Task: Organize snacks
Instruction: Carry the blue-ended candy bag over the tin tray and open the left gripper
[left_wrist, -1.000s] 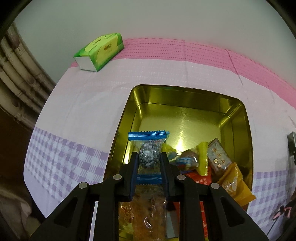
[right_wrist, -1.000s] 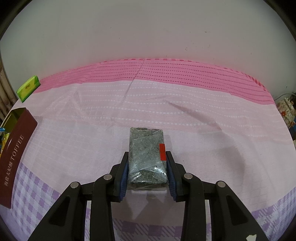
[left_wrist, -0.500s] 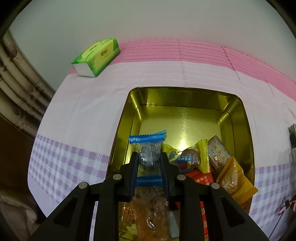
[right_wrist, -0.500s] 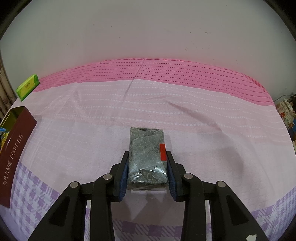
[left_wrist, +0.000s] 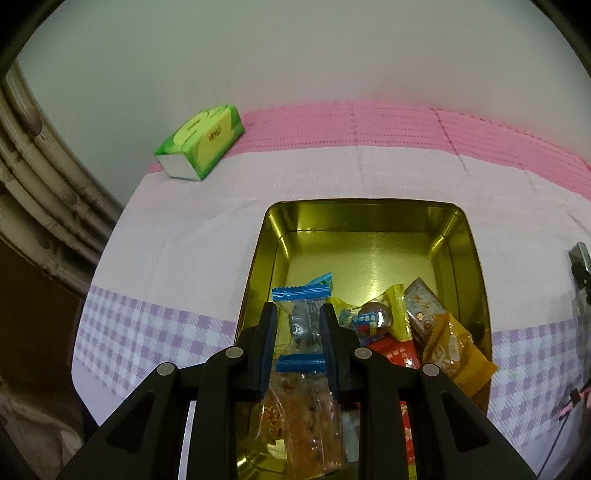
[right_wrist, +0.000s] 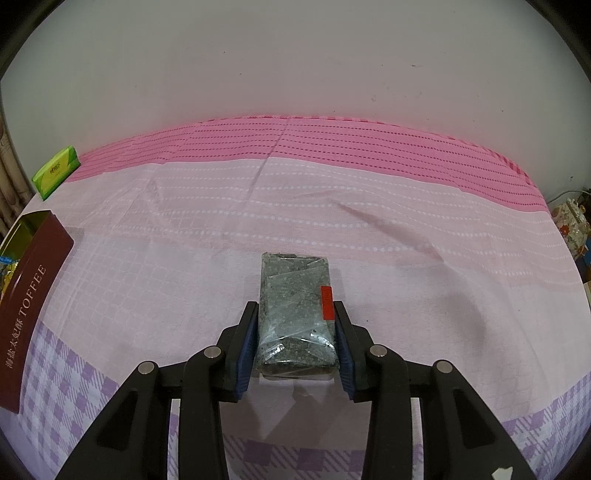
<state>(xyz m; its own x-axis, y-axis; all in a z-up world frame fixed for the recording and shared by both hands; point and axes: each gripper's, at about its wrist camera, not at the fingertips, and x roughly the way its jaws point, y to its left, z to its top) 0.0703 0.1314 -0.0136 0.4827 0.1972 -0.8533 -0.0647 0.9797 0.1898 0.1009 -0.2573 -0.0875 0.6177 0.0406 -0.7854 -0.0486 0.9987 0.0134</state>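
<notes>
My left gripper (left_wrist: 296, 308) is shut on a clear snack packet with blue ends (left_wrist: 301, 293) and holds it above the near left part of an open gold tin (left_wrist: 369, 251). Several wrapped snacks lie in the tin's near half, among them a yellow pouch (left_wrist: 454, 350), a red packet (left_wrist: 393, 350) and an orange clear packet (left_wrist: 303, 417). In the right wrist view my right gripper (right_wrist: 295, 310) is shut on a grey-green packet with a red sticker (right_wrist: 293, 291), which rests on the pink tablecloth.
A dark red lid marked TOFFEE (right_wrist: 33, 295) leans at the tin's edge on the left of the right wrist view. A green tissue pack (left_wrist: 201, 146) lies at the table's far left by the wall. Bamboo-like poles (left_wrist: 33, 192) stand beyond the table's left edge.
My left gripper has risen a little with the blue-ended packet, so the tin sits lower and smaller in its view. The right gripper and its packet have not moved.
</notes>
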